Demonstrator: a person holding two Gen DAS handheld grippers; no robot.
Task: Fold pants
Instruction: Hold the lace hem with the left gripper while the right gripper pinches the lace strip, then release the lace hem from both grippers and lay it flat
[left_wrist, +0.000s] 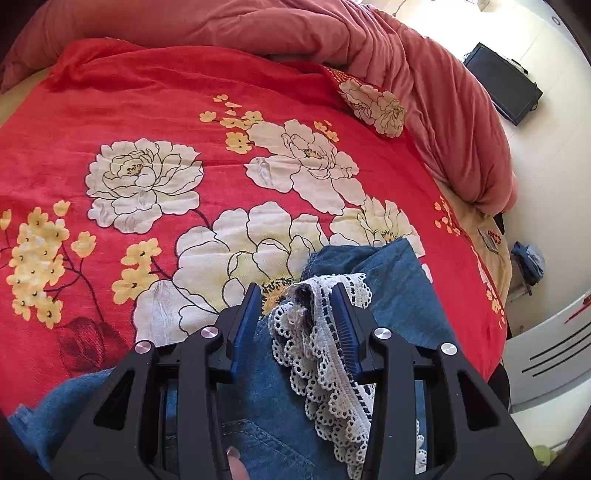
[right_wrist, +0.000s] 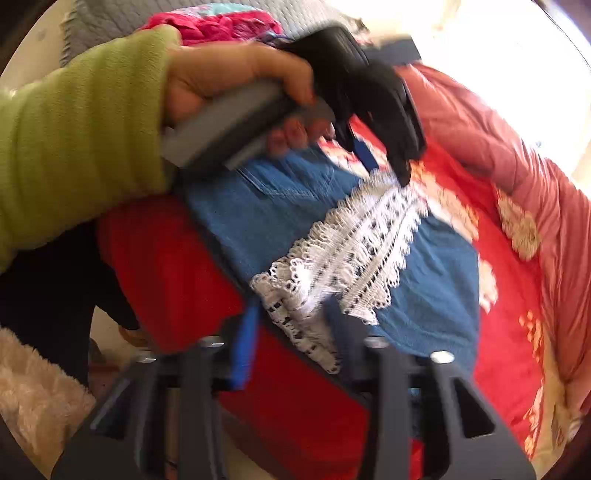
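1. Blue denim pants (right_wrist: 266, 218) with white lace trim (right_wrist: 343, 258), lying on red floral bedspread (right_wrist: 173, 266).
2. Right gripper (right_wrist: 291, 314) spread open at trim's lower end.
3. Left gripper (right_wrist: 384, 166) at upper end, held by green-sleeved hand (right_wrist: 229, 77).

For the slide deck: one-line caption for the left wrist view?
Left gripper open over the white lace trim of blue denim pants on a red floral bedspread.

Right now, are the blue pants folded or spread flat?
Folded at least once: the pants lie on the bedspread as a short stack, lace hem doubled over denim. The rest is hidden.
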